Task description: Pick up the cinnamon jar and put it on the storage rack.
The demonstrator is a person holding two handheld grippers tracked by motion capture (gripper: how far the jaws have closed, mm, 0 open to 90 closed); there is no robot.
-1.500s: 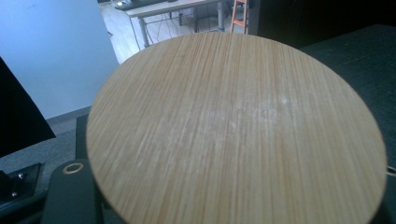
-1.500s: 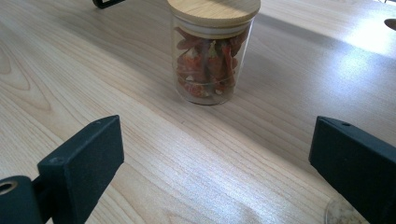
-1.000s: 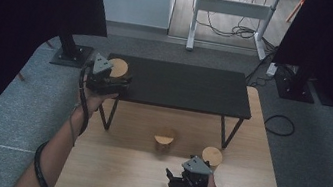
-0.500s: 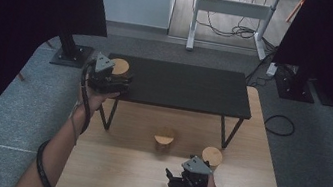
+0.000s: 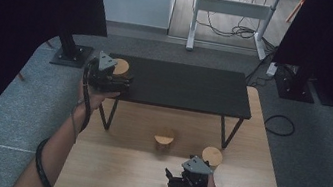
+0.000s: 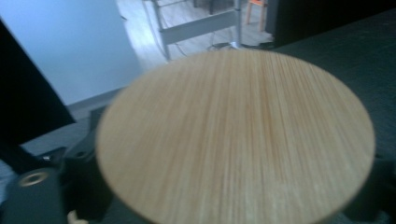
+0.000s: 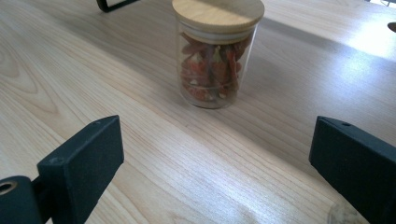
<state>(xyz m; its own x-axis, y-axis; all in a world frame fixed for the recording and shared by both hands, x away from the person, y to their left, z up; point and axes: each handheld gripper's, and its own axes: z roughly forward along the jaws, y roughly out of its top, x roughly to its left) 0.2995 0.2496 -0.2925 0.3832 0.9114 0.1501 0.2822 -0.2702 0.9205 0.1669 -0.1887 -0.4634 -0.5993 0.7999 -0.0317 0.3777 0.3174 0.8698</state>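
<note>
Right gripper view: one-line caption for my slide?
Open right gripper faces a wooden-lidded glass jar of red dried pieces standing on the light wooden table.

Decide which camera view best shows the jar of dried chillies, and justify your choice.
The right gripper view: the jar of dried chillies stands upright and sharp, red contents visible through the glass under its wooden lid. The high view shows the jar small, mostly its lid. The left gripper view shows another wooden lid.

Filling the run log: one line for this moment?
left claw: just opened, jar between jaws on black shelf | right claw: open, facing chili jar
</note>
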